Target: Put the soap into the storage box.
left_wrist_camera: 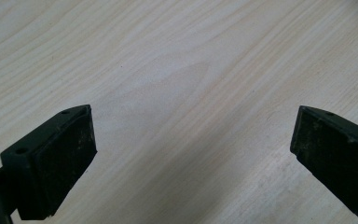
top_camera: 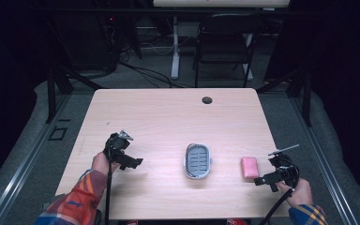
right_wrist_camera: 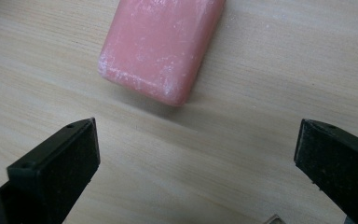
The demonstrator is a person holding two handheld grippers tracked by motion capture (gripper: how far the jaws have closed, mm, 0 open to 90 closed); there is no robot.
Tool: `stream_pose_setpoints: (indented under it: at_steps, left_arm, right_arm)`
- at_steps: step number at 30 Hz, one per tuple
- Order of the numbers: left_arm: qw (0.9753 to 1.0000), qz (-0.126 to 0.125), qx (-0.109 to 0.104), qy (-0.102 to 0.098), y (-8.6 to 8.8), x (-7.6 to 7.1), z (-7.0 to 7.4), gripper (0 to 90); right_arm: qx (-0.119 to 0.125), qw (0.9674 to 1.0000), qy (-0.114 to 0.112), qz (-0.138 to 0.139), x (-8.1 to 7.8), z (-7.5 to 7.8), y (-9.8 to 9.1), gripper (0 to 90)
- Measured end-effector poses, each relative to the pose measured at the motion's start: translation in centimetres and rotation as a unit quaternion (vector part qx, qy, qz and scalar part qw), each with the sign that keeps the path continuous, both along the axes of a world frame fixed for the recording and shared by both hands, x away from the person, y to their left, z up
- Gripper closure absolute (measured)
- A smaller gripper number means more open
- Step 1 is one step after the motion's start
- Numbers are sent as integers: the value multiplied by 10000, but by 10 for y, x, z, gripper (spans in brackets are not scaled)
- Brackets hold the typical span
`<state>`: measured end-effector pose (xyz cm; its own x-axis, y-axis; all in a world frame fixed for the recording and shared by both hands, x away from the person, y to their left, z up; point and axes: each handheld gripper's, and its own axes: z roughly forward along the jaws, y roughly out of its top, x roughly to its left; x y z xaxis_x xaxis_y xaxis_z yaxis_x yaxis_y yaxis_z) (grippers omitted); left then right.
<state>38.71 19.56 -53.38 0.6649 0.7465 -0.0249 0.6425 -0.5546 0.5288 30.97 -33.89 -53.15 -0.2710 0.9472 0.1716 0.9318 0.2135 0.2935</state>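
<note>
My right tongs (right_wrist_camera: 196,163) hang wide open near the pink soap (right_wrist_camera: 161,46); my left tongs (left_wrist_camera: 191,158) gape over bare bench (left_wrist_camera: 177,70).

Dim recording lab or studio

Black curtains, a folding chair (top_camera: 225,40) and floor cables (top_camera: 145,70) stand behind the wooden counter (top_camera: 168,117).
</note>
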Motion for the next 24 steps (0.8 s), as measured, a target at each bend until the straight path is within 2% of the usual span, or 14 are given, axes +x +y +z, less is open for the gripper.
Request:
stream_pose_setpoints:
  at_steps: [9, 14, 19, 21, 24]
  left_arm:
    - [10000, -10, 4, 20, 0, 1, -1, 2]
    - [10000, -29, 17, 39, 0, 2, -2, 2]
    - [10000, -30, -16, 31, 0, 1, -1, 2]
    - [10000, -25, 5, 44, 0, 2, -2, 2]
    - [10000, -31, 11, 37, -1, 1, -2, 2]
  right_arm:
    - [-15, 10000, -19, 44, 2, 4, 2, 0]
    - [-7, 9994, -336, 30, 3, 14, 11, 0]
    - [-50, 9993, -347, 102, 6, 16, 19, 0]
    - [-38, 9990, -427, 80, 7, 16, 22, 0]
    - [-141, 9993, -329, 115, 9, 18, 25, 0]
